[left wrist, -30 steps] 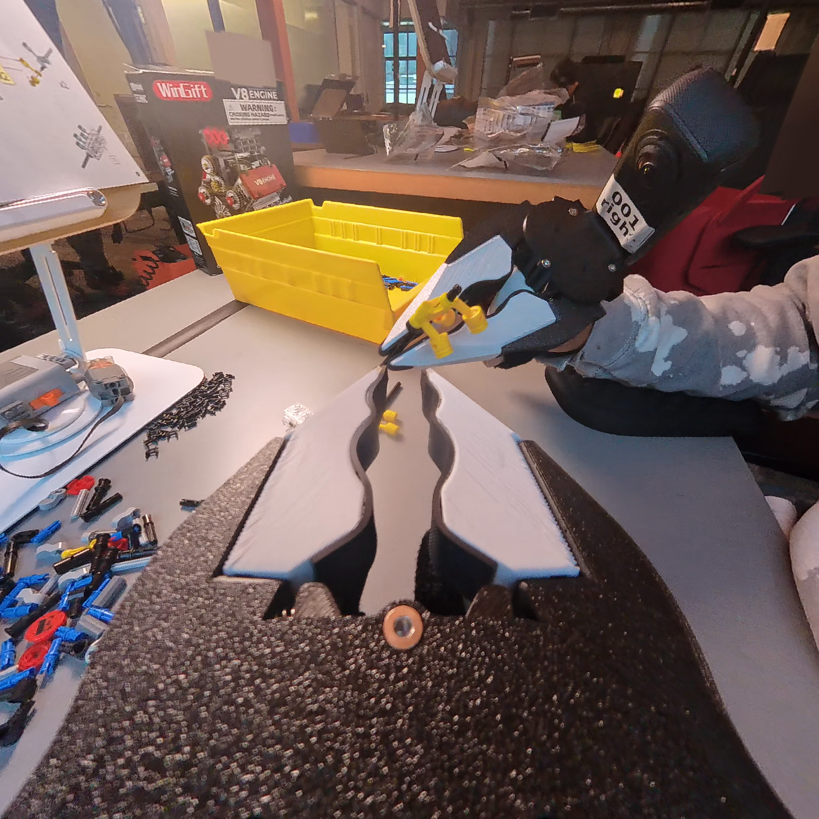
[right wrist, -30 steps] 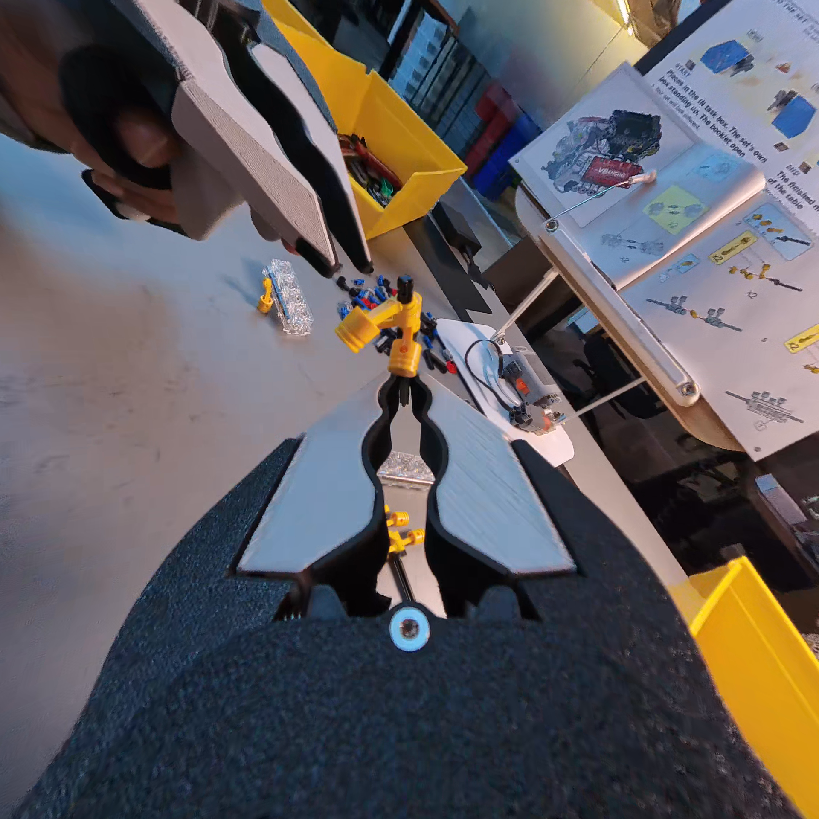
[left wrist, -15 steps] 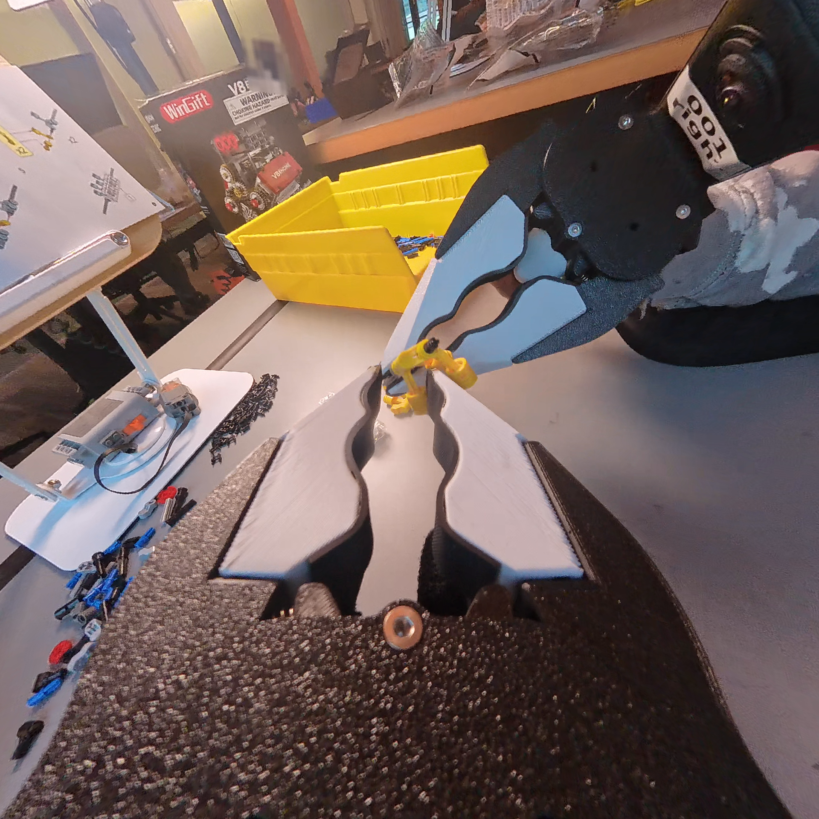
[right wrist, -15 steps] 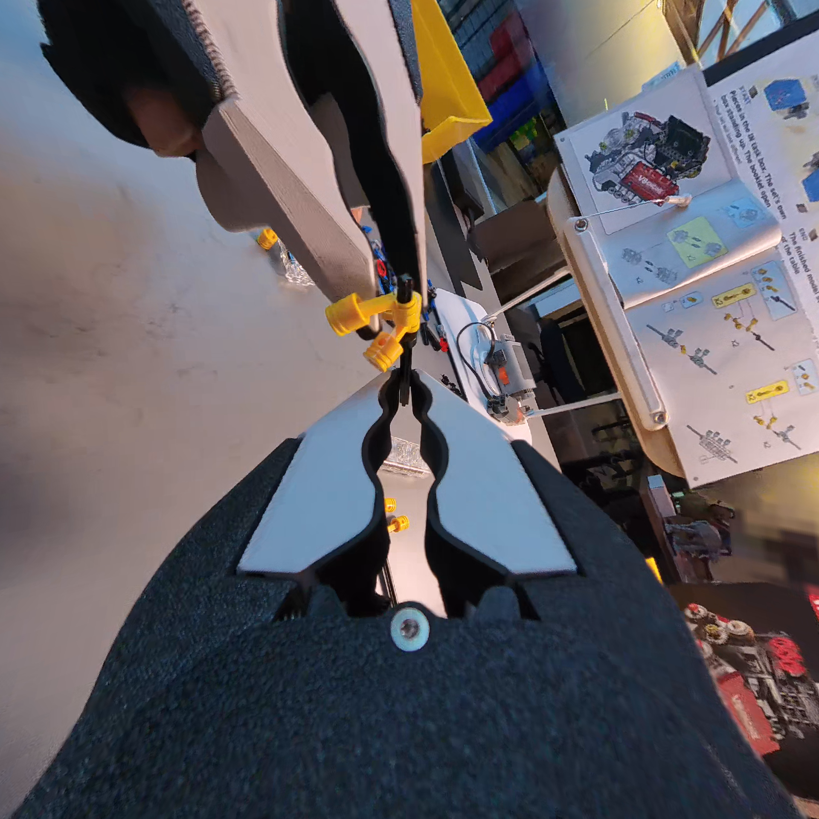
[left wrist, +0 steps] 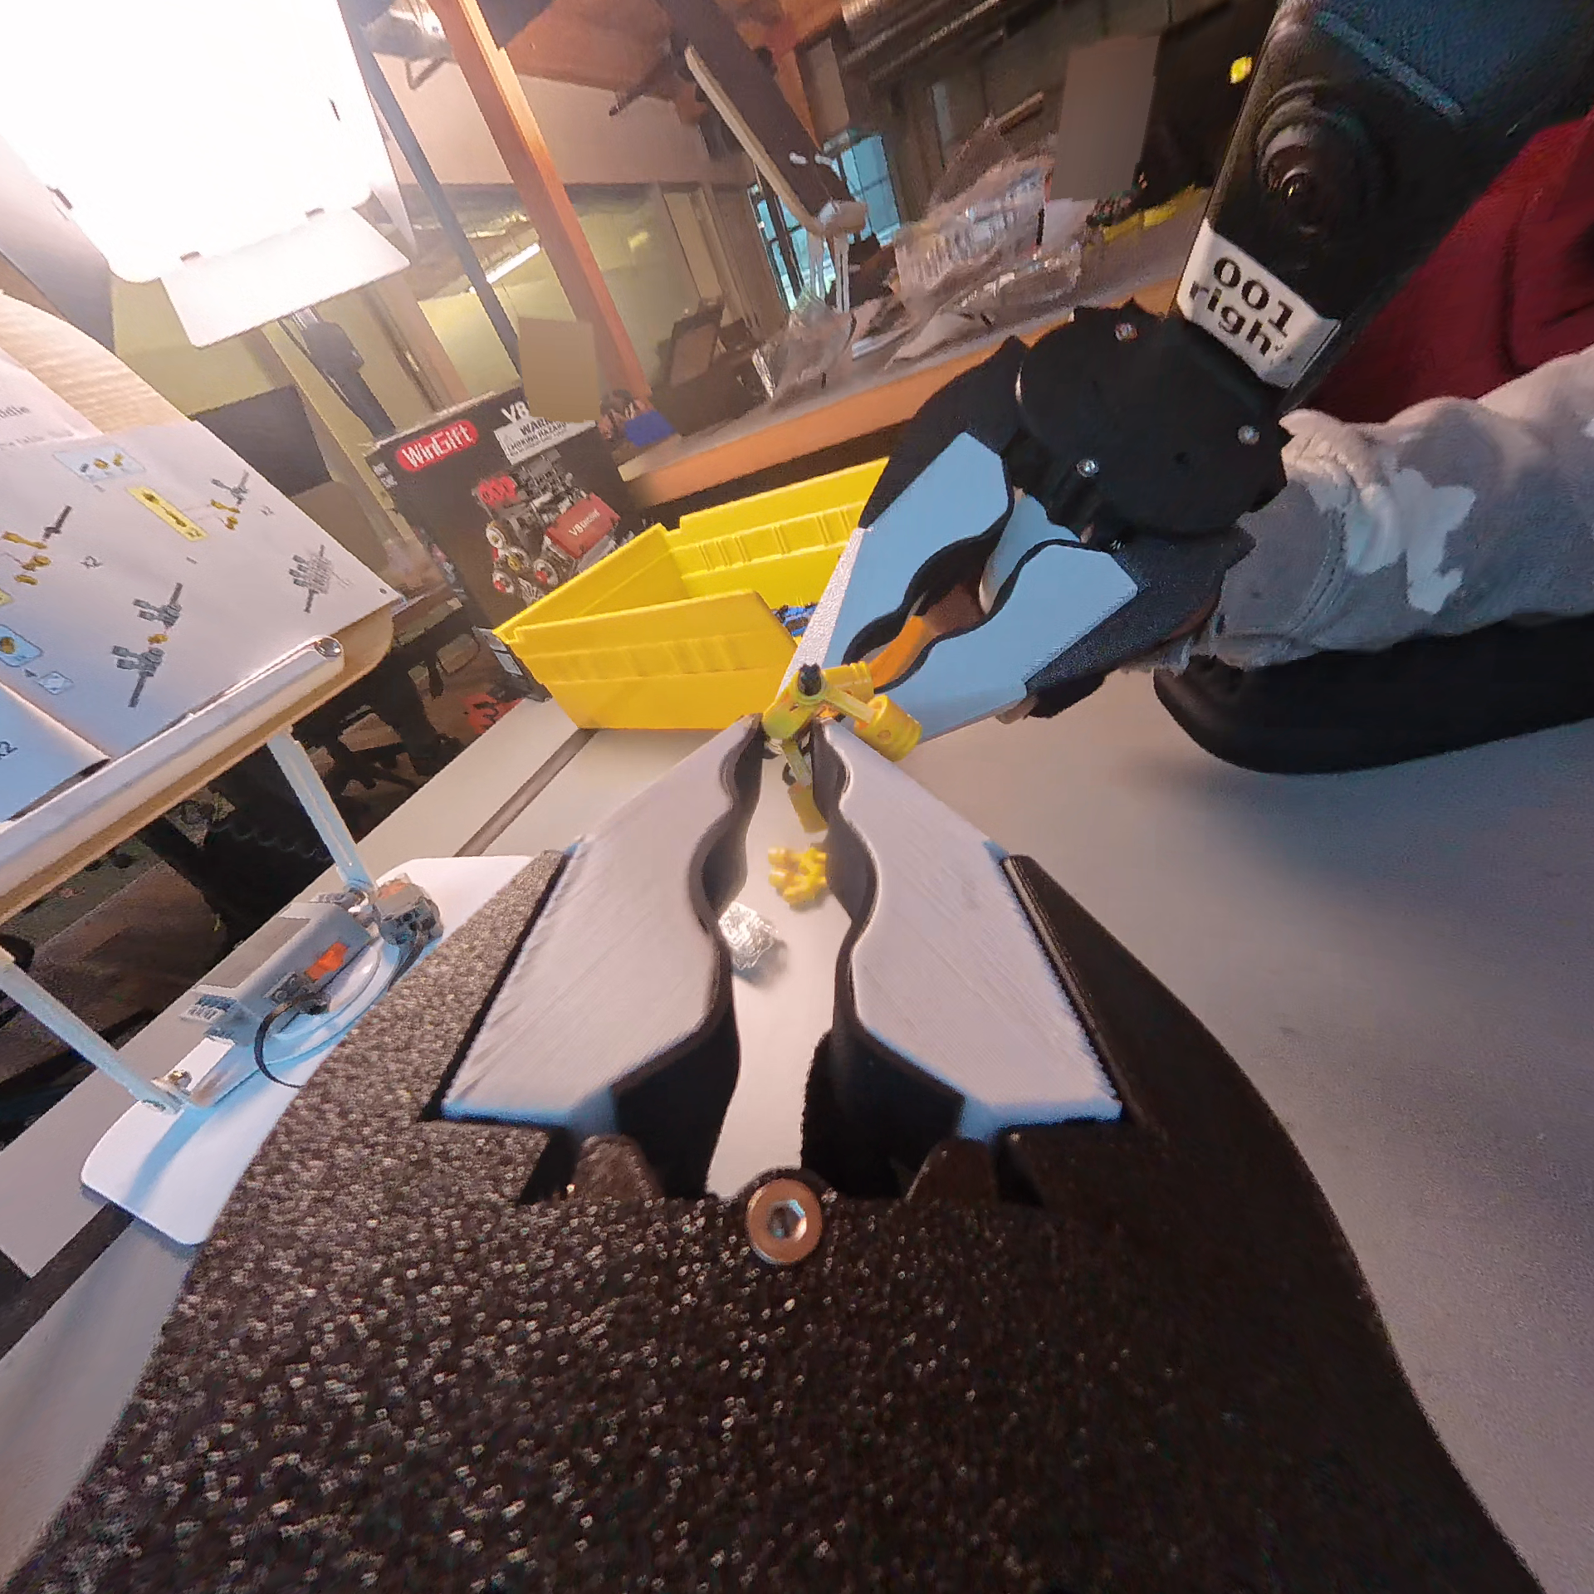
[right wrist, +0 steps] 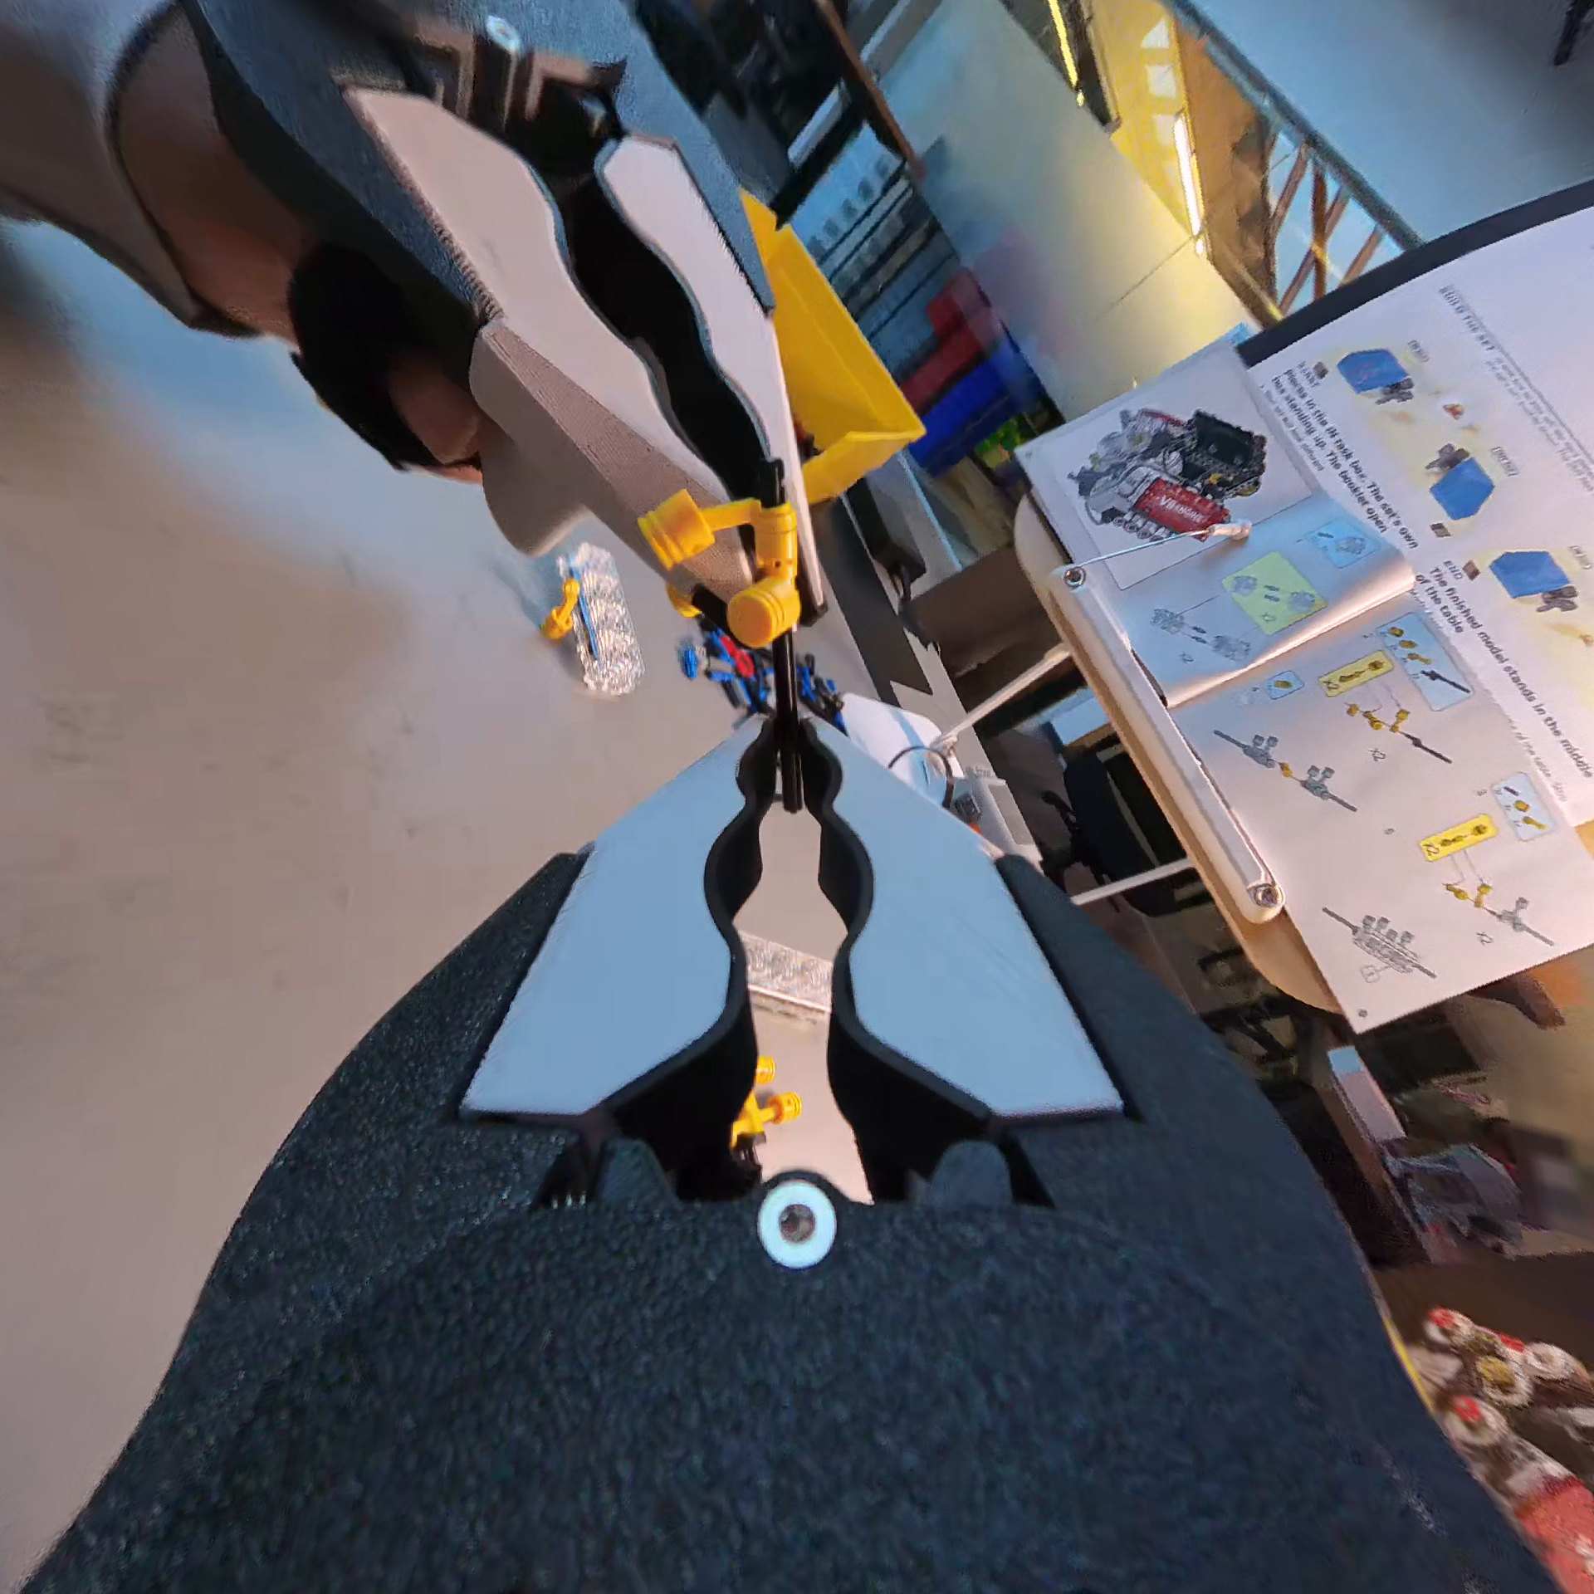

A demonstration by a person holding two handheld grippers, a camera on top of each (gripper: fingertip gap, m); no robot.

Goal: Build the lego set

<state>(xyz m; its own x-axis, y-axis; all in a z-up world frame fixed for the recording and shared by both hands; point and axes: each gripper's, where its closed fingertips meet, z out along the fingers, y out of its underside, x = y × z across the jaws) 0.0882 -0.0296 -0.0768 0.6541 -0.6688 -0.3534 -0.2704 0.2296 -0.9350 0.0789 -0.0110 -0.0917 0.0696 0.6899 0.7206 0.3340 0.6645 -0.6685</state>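
A yellow piston assembly (right wrist: pixel 759 561) sits on a thin black axle (right wrist: pixel 785 690). My right gripper (right wrist: pixel 787 759) is shut on the axle's lower end. My left gripper (right wrist: pixel 772 561) comes in from the upper left, and its fingertips close around the yellow parts. In the left wrist view my left gripper (left wrist: pixel 787 733) pinches the yellow assembly (left wrist: pixel 828 699) at its tips, and the right gripper (left wrist: pixel 862 681) meets it from the upper right. Both are held above the grey table (left wrist: pixel 1208 949).
A yellow bin (left wrist: pixel 673 638) and a black set box (left wrist: pixel 517 509) stand behind. An instruction booklet on a stand (right wrist: pixel 1337 673) is at the left, with a grey motor unit (left wrist: pixel 310 957) on its base. Loose yellow parts (left wrist: pixel 798 871), a clear bag (right wrist: pixel 599 621) and small pins (right wrist: pixel 742 673) lie on the table. Less than 4 cm separates the two grippers' tips. The grey motor unit (left wrist: pixel 310 957) is about equally far from each gripper, around 35 cm.
The left gripper moved in and closed on the yellow parts. More bare axle now shows between the right gripper's tips and the yellow parts. Both grippers have tilted upward.
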